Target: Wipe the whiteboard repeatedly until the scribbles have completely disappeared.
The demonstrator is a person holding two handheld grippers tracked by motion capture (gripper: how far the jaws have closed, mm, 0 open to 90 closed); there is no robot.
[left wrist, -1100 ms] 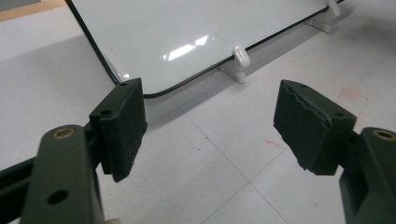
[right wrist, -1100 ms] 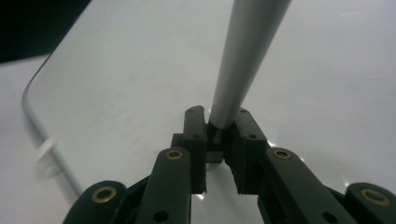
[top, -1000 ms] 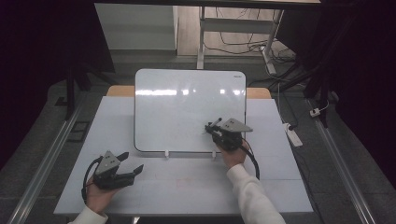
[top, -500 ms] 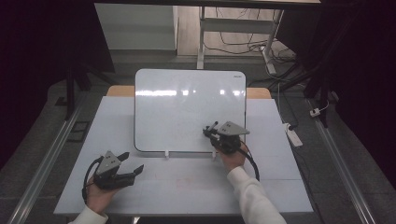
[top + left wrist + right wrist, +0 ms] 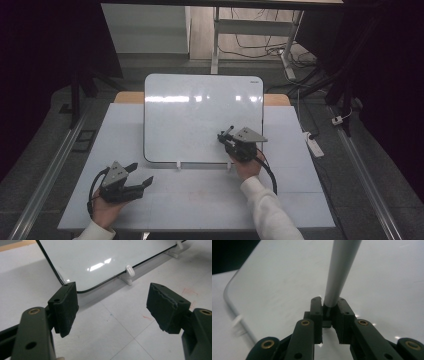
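A white board (image 5: 200,115) stands tilted on small white feet (image 5: 129,271) at the back of the table. My right gripper (image 5: 226,135) is up against the board's lower right part, held by a hand in a white sleeve. In the right gripper view its jaws are nearly together on a thin dark thing (image 5: 327,313), which looks like a marker, pointed at the board face (image 5: 274,277). My left gripper (image 5: 142,172) rests low on the table at the front left. Its jaws stand wide apart with nothing between them (image 5: 111,307), facing the board's lower left corner (image 5: 72,287).
The pale table (image 5: 200,200) has free room in front of the board. A white power strip (image 5: 312,142) lies off the table's right edge. Table legs and cables stand on the floor behind. Faint red marks (image 5: 187,291) dot the tabletop.
My right gripper has shifted slightly over the board's lower right part. The left gripper has stayed where it was.
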